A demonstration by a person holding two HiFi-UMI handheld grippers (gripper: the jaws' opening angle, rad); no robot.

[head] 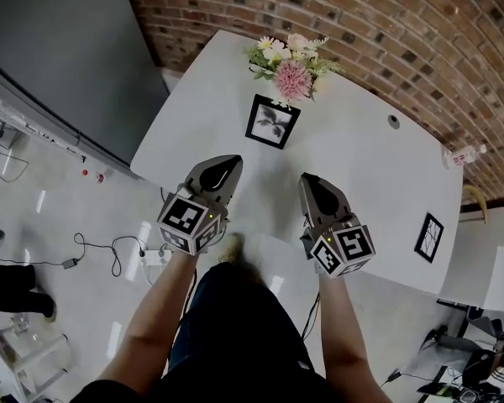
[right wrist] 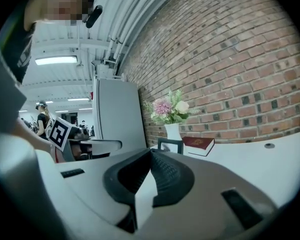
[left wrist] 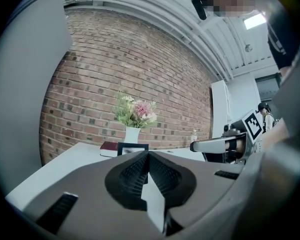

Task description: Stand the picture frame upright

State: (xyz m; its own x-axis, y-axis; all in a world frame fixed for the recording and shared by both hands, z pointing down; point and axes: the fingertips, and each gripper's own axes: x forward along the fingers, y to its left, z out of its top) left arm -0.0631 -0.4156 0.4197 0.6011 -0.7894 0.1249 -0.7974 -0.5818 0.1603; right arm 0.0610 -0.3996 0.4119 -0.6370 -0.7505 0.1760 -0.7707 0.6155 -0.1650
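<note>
two shut grippers, one frame standing by the vase

two grippers hang over the near edge of the white table (head: pixel 361 183). the left gripper (head: pixel 227 164) and the right gripper (head: pixel 309 179) are side by side but apart. each one's own view shows its jaws pressed together with nothing between them.

one picture frame (head: pixel 273 122), black around a pale plant print, stands upright on the table just in front of the vase (left wrist: pixel 132 134), well apart from both grippers. there is one bunch of flowers (head: pixel 290 65) in that vase, one red book (right wrist: pixel 199 144) lying beside it, and one bottle (head: pixel 464 155) by the brick wall (head: pixel 420 40). a second frame (head: pixel 428 237) sits at the table's right edge. i cannot tell whether it stands or lies.

from the head view the blooms cover the vase, and the book is out of sight there. in both gripper views the gripper's body cuts off the picture frame's lower part, so only its top rail shows. the bottle is too small to make out clearly.
</note>
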